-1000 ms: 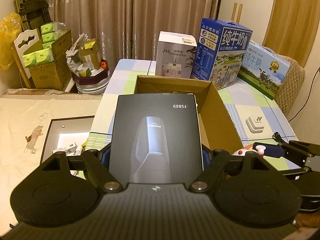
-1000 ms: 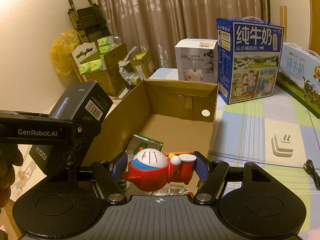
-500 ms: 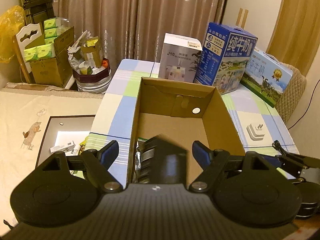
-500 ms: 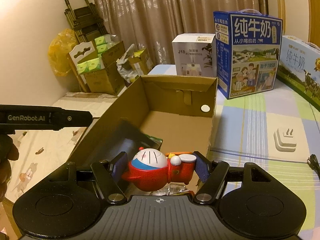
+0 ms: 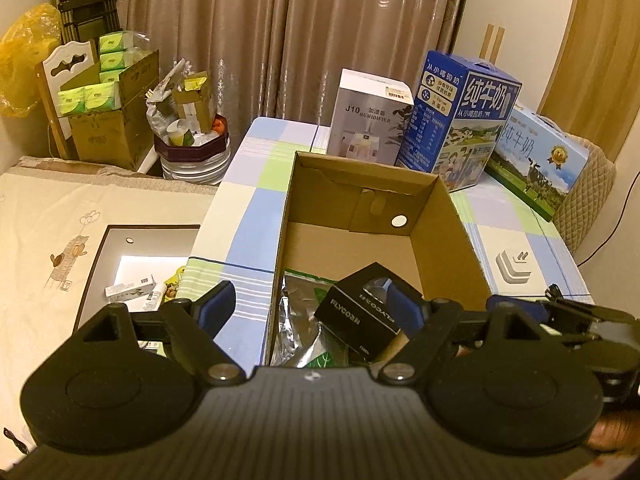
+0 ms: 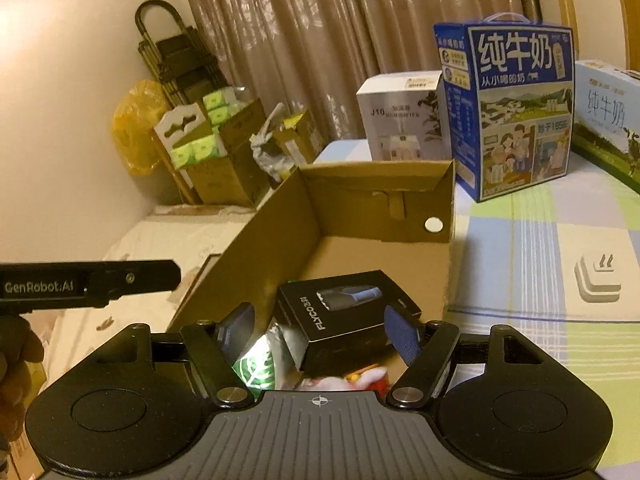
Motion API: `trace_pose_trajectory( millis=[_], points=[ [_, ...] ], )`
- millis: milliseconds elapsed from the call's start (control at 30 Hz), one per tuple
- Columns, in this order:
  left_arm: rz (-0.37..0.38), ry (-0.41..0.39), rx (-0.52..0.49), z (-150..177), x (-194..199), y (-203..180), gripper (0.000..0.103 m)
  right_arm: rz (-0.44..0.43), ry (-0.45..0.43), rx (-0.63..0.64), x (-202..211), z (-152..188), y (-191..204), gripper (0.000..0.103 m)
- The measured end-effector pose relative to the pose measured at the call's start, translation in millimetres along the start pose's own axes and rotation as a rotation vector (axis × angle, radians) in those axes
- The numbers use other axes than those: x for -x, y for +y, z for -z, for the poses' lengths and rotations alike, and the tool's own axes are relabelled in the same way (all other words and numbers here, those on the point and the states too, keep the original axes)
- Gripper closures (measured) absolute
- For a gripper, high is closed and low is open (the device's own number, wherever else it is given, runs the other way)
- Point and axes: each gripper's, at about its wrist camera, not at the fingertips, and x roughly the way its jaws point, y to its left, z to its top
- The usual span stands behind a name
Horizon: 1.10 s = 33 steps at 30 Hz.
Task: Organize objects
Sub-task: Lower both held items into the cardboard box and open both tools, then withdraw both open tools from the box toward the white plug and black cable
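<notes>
1. Now we are holding the left gripper [image 5: 308, 306] spread wide, gripping nothing; its jaws have just been opening.
2. We are keeping the right gripper [image 6: 318, 330] apart and empty too.
3. Meanwhile the black box [image 6: 346, 316] is lying tilted inside the cardboard box [image 5: 448, 216], on a foil packet [image 5: 298, 332].

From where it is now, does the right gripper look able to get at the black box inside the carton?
Probably yes. The right gripper is open just above the black box, which lies tilted on top in the open carton with nothing over it.
</notes>
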Motion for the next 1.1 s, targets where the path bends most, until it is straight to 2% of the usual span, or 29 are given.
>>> trace_pose_trajectory(
  millis=[233,400,833,967,1100],
  points=[
    [0.009,-0.021,0.006,7.4,21.4,-6.4,0.023,0.044,-0.022,-0.017,34.2,15.0,-15.3,0.033],
    [0.028,-0.032,-0.004,19.5,41.7,-24.2,0.022,0.127,-0.006,-0.042,65.5,32.9,-35.5,0.033],
    [0.141,-0.031,-0.070,52.7,72.7,-114.1,0.017,0.240,0.000,-0.083,144.4,51.1,-81.5,0.033],
    [0.167,-0.023,-0.105,57.7,71.8,-143.8,0.010,0.261,-0.006,-0.097,162.8,54.1,-96.9,0.033],
    [0.189,-0.008,-0.133,61.1,68.0,-167.9,0.009,0.281,-0.010,-0.104,178.5,58.2,-113.7,0.033]
  ],
)
